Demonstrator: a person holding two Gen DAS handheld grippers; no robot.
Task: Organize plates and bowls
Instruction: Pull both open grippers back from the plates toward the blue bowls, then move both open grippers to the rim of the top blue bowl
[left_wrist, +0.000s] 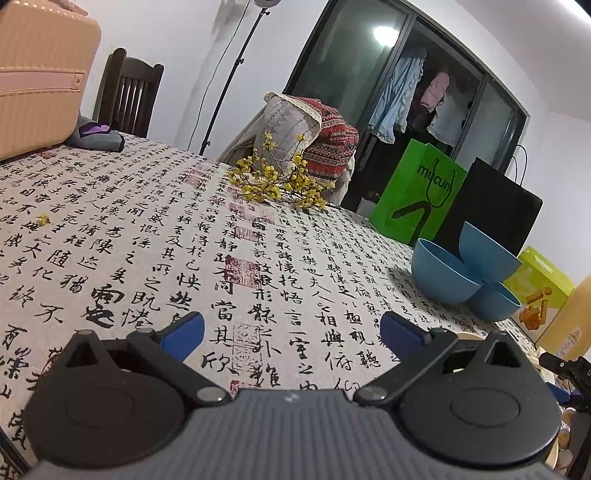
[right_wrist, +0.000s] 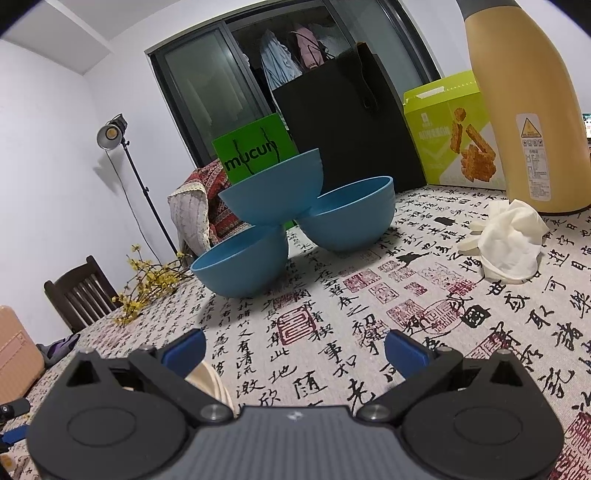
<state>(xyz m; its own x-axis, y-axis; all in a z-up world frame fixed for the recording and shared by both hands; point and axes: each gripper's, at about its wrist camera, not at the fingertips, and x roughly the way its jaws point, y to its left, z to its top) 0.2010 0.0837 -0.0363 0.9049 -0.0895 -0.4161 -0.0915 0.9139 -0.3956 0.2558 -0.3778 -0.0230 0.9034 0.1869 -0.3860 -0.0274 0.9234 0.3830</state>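
While three blue bowls (right_wrist: 291, 221) sit stacked at centre frame, your right gripper (right_wrist: 295, 350) and left gripper (left_wrist: 291, 334) hover empty, fingers spread apart.

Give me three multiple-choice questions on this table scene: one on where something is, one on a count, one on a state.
1. Where does the top blue bowl rest?
A. On the rims of two other bowls
B. Flat on the tablecloth
C. Inside the black bag

2. How many blue bowls show?
A. Two
B. Three
C. Five

3. The right hand-held gripper is:
A. Shut on a bowl
B. Open, holding nothing
C. Shut on the cloth

Answers:
1. A, it sits tilted across the lower left bowl and the lower right bowl.
2. B, three count in the right wrist view.
3. B, only tablecloth shows between its spread fingers.
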